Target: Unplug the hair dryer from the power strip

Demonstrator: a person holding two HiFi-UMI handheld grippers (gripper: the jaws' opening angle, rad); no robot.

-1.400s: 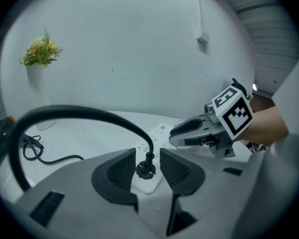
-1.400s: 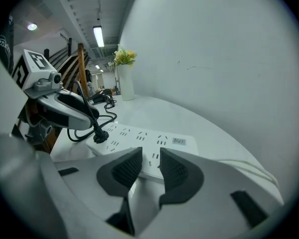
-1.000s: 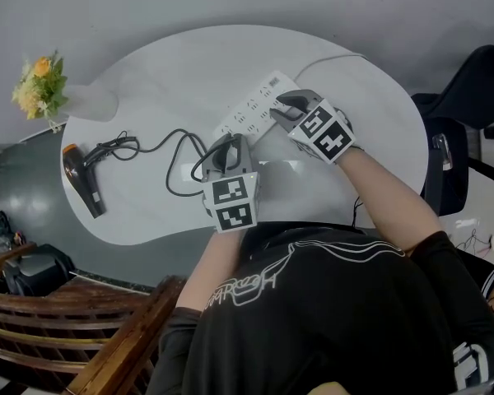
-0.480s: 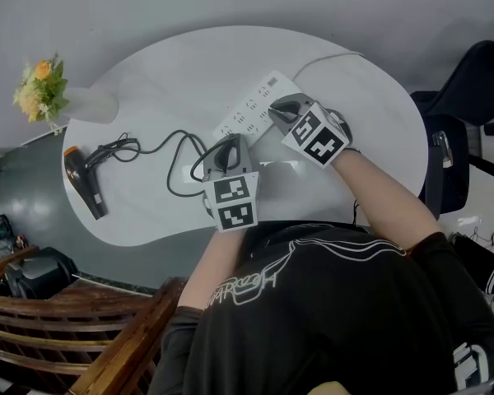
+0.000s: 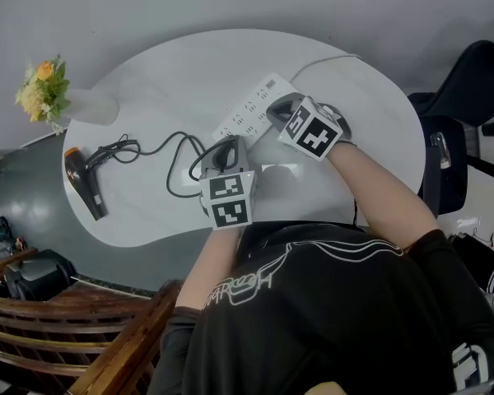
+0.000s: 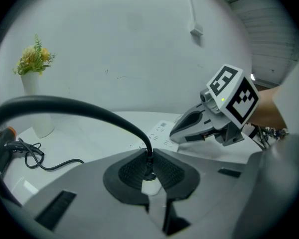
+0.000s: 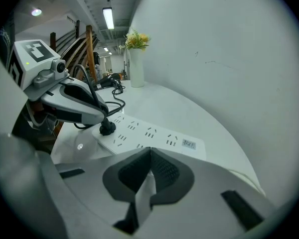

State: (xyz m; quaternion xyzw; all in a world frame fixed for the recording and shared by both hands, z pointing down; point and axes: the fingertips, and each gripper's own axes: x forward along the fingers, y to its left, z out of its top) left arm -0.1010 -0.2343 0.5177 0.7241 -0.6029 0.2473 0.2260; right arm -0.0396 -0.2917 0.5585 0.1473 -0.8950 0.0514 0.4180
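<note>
On the table (image 5: 173, 72), the power strip (image 5: 245, 112) sits mid-way and still holds the plug (image 7: 107, 127) of the hair dryer (image 5: 84, 179), which lies at the left edge. Our left gripper (image 6: 149, 166) has just closed on that plug. Our right gripper (image 7: 149, 163) has just shut empty over the strip, so we judge only the pull remains.

Left hand-held gripper (image 6: 149, 169), jaws just closing, clamped — right hand-held gripper (image 7: 149, 159) pinched together

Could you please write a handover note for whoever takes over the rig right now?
The left tongs have just been closing and now clamp the black hair dryer cord right above its round black plug.
The right tongs are shut, empty, over the long white power strip.
The black-and-orange hair dryer lies on the white oval table, away from the strip.
Done: cord gripped. To do: plug is seated; pull it out.
</note>
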